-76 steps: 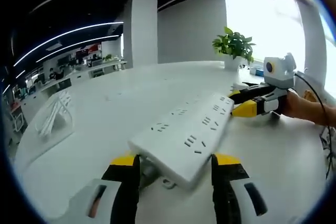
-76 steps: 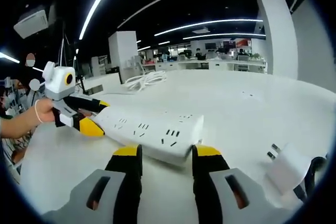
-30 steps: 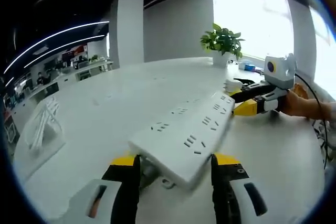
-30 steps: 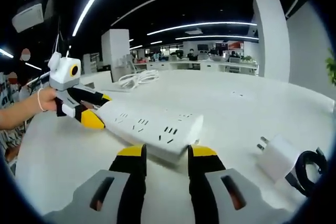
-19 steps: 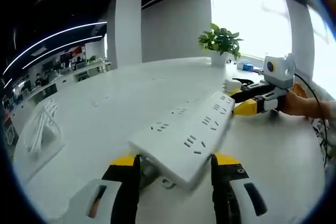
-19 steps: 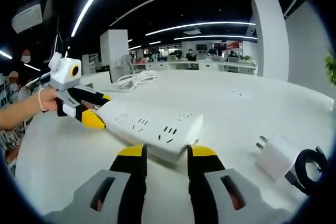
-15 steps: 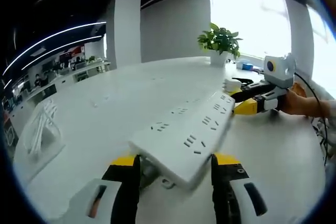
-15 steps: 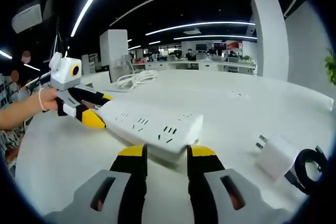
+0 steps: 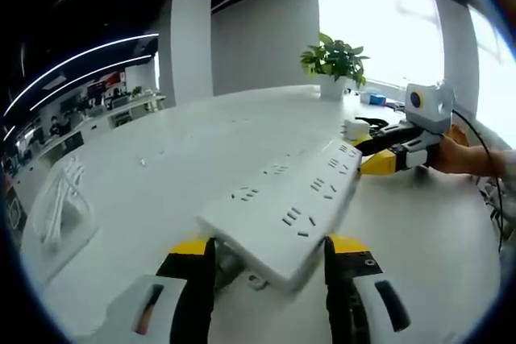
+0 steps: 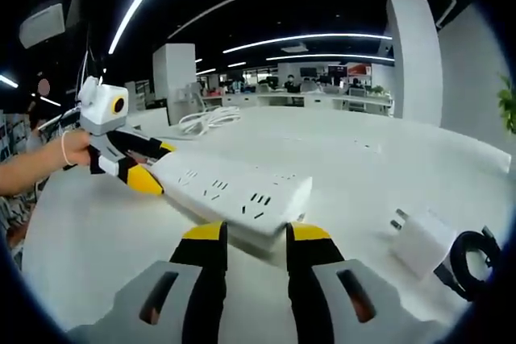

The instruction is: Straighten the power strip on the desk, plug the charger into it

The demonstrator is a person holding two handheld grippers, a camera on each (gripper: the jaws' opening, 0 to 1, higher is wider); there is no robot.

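My left gripper (image 9: 270, 259) and right gripper (image 10: 248, 243) each clamp one end of the long white plastic power strip (image 10: 230, 191) above the white desk (image 10: 97, 239); the white cube charger (image 10: 421, 241) lies nearby

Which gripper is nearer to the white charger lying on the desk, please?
Right. The right gripper holds the power strip end beside the charger; the left gripper grips the strip's far end, away from it.

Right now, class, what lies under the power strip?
Each claw, left and right, grips one end of the power strip. Beneath it shows the white desk; whether the strip touches the desk is hidden by its body.
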